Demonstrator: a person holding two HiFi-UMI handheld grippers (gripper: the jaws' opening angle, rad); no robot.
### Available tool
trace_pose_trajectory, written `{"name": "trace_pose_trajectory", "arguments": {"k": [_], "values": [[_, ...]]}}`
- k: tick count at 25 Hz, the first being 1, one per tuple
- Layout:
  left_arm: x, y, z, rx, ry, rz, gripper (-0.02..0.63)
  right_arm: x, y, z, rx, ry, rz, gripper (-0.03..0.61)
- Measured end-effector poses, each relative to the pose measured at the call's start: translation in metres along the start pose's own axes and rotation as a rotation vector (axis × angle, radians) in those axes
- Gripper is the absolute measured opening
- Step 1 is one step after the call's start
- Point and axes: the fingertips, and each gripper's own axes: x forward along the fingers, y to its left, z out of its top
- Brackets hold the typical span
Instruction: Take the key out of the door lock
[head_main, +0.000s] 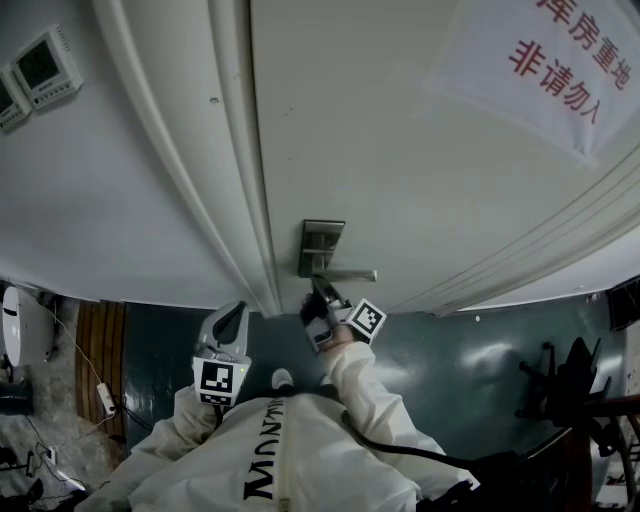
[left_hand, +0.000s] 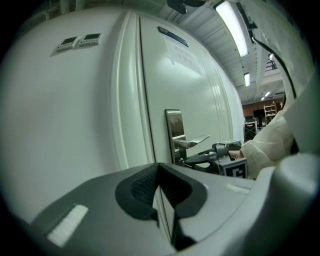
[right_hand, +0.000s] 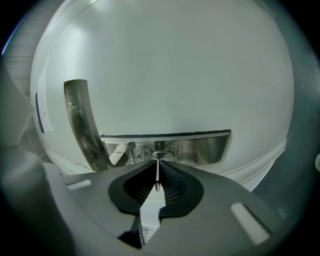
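A steel lock plate (head_main: 321, 240) with a lever handle (head_main: 345, 274) sits on the white door (head_main: 400, 150). My right gripper (head_main: 318, 292) reaches level to the door just under the handle. In the right gripper view the thin metal key (right_hand: 157, 172) stands edge-on between the pads, its head against the plate (right_hand: 80, 120) below the handle (right_hand: 190, 147). The right gripper (right_hand: 157, 167) is shut on the key. My left gripper (head_main: 232, 318) hangs back by the door frame, shut (left_hand: 159, 167) and holding nothing. The left gripper view shows the right gripper (left_hand: 192, 159) at the lock from the side.
The door frame (head_main: 235, 180) runs just left of the lock. Two wall control panels (head_main: 40, 65) hang at the upper left. A paper sign (head_main: 565, 60) with red characters is on the door. A power strip (head_main: 107, 398) and cables lie on the floor at left; a black stand (head_main: 570, 385) is at right.
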Motion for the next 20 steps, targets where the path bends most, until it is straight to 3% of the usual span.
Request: {"name": "trace_pose_trajectory", "arguments": {"k": [20], "values": [[-0.018,-0.002,-0.001,-0.01,-0.002,0.028,0.0,-0.012,0.003,-0.006,-0.008,-0.002,-0.004,0.021]]}}
